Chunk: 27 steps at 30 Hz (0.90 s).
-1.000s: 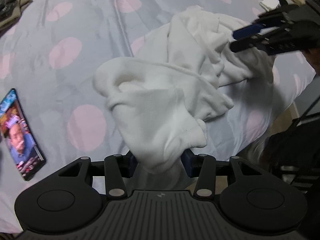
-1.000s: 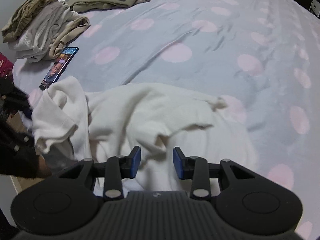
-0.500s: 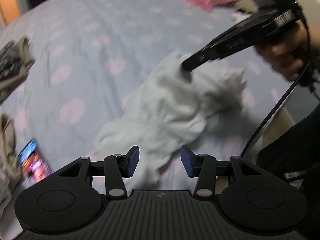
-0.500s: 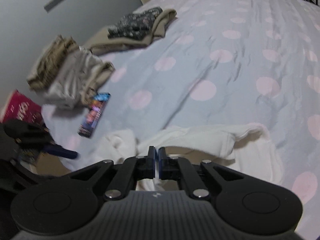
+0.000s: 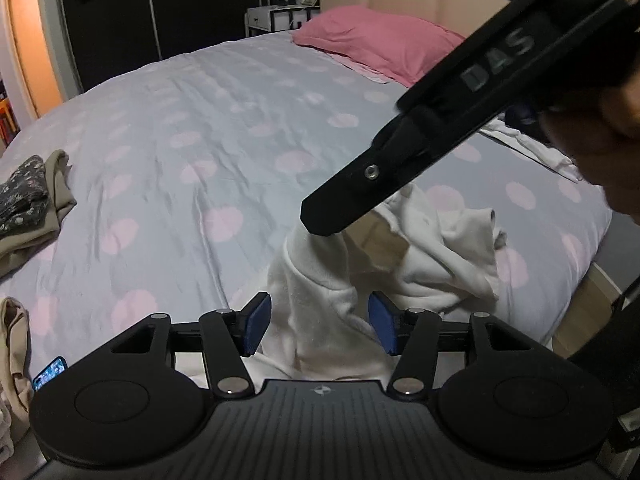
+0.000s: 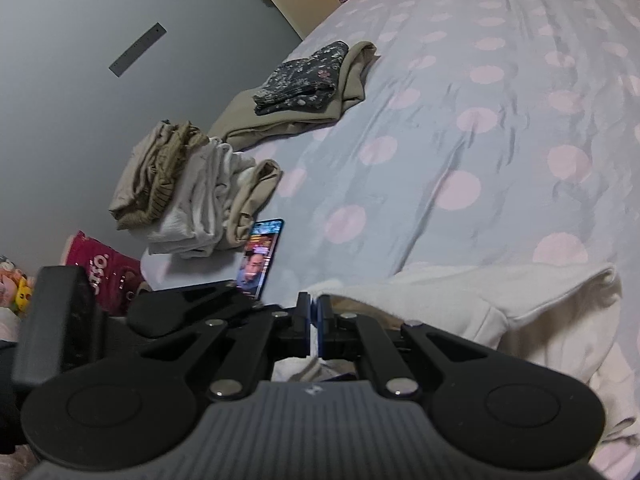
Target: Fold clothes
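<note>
White fleece garment (image 5: 320, 304), crumpled at the bed's (image 5: 200, 152) near edge. Right gripper (image 6: 314, 312) pinches a raised edge; left gripper (image 5: 318, 326), jaws just widening, straddles cloth without pressing. Step: lifting out. Next: left re-grips an edge, spreads flat.

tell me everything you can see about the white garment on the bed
The white garment is a soft, fleecy-looking top, crumpled and unfolded near the edge of the bedspread, which is pale blue with pink dots. The right tongs are shut on one edge of it, which is raised off the bed. The rest trails in loose folds, a bunched part lying to the side. The left tongs have just been opening; cloth runs between their blue pads without being pinched.
</note>
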Motion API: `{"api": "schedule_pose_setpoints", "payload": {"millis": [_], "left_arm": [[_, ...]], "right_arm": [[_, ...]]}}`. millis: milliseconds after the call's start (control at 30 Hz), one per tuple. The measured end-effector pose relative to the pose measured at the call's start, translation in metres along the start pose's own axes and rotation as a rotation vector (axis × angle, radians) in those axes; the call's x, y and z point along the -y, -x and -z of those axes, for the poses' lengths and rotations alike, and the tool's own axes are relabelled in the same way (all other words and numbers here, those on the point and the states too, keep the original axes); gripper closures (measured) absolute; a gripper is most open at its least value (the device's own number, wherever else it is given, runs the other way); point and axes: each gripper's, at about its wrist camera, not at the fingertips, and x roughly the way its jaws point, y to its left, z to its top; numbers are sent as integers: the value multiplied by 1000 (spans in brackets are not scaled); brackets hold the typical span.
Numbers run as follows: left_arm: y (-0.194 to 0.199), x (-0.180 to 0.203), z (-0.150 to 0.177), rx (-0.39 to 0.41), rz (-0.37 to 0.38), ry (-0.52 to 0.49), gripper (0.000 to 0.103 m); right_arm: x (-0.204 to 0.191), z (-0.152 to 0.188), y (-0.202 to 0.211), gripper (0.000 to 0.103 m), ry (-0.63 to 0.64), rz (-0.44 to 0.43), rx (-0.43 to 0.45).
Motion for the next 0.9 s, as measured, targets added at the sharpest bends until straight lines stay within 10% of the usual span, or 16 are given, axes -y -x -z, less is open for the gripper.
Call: {"api": "schedule_pose_setpoints", "payload": {"millis": [100, 233, 400, 467, 633, 900], "left_arm": [[-3, -2, 6, -37, -12, -9, 57], [2, -18, 8, -33, 32, 77, 96], [25, -52, -2, 5, 72, 195, 98], [37, -66, -6, 31, 68, 230, 99], [60, -98, -6, 76, 69, 318, 99], [72, -119, -3, 110, 79, 373, 100]], "right_arm": [[-2, 2, 4, 99, -18, -28, 11], [-2, 2, 8, 99, -35, -73, 17], [-1, 1, 12, 84, 25, -49, 33], [2, 1, 19, 49, 79, -10, 68], [20, 4, 33, 39, 179, 79, 154], [18, 58, -20, 39, 814, 410, 31]]}}
